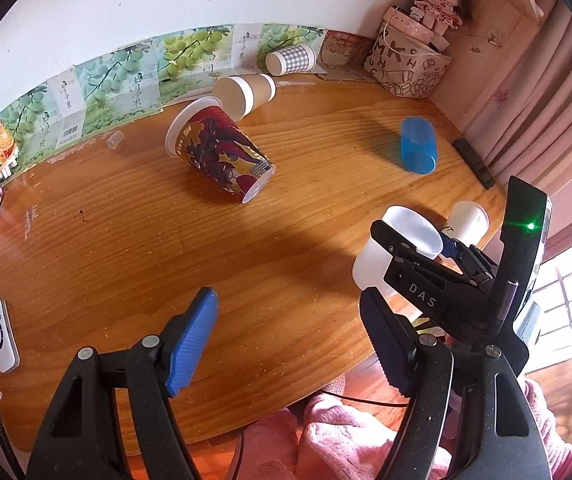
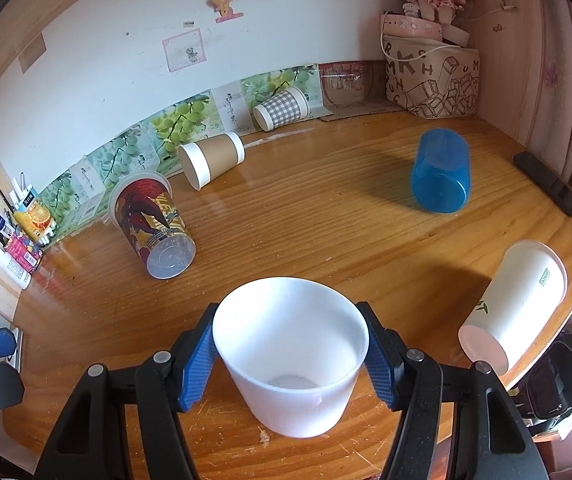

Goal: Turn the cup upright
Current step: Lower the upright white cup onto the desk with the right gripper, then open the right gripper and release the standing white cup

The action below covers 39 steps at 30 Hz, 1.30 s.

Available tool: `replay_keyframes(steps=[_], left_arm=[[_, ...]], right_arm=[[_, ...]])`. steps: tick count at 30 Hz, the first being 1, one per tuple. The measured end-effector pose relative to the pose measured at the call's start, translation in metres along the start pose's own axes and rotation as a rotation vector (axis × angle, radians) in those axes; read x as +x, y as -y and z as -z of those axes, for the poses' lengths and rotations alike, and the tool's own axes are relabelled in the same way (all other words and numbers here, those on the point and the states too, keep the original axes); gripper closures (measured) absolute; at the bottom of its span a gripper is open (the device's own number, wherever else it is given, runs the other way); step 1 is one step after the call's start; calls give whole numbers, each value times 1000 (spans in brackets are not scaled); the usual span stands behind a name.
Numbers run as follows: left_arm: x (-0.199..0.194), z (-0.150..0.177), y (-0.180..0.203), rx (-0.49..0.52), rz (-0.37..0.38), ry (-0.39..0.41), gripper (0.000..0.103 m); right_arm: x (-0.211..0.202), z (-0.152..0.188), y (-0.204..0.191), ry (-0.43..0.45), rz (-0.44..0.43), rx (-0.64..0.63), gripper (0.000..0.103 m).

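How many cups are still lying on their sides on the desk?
5: checked cup and brown cup by the back wall, printed cup at left, blue cup right of centre, white paper cup near the right edge. Others may be hidden.

Right gripper (image 2: 291, 354) clamped on upright white cup (image 2: 291, 356), blue cup (image 2: 441, 172) lying well beyond it on table (image 2: 325, 216).

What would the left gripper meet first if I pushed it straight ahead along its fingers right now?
Probably the red printed cup lying on its side. The open left gripper points over bare wooden table toward it, with nothing between. If angled downward, the fingers could touch the tabletop first; depth is unclear.
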<state>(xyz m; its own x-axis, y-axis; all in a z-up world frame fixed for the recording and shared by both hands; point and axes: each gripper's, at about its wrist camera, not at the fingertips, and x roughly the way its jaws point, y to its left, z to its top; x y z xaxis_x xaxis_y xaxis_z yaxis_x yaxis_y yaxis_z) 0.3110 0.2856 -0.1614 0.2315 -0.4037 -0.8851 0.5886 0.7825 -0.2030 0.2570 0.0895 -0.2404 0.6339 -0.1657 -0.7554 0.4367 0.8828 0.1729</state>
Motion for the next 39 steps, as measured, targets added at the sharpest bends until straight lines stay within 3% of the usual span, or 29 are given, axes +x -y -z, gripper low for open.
replay_keyframes(steps=[16,19,25,32,35,39], left_arm=[[-23,5,-10,-27,-20,68,26],[-28,7,-9,-40,-20,84,26],[-38,10,-4,-58,-25,113,26],[-54,11,8,-80,-90,189,22],[-58,13,14,-101,-106,207,13],[-61,16,30,-107,-130,218,12]], right_arm=[[-18,9,-8,-17,-66,4,37],[-27,7,-7,-8,-75,-6,32],[-51,2,-5,4,-118,-22,23],[-91,-9,-7,5,-144,-59,21],[-110,-13,-7,19,-148,-92,20],[-134,-18,-2,47,-139,-142,20]])
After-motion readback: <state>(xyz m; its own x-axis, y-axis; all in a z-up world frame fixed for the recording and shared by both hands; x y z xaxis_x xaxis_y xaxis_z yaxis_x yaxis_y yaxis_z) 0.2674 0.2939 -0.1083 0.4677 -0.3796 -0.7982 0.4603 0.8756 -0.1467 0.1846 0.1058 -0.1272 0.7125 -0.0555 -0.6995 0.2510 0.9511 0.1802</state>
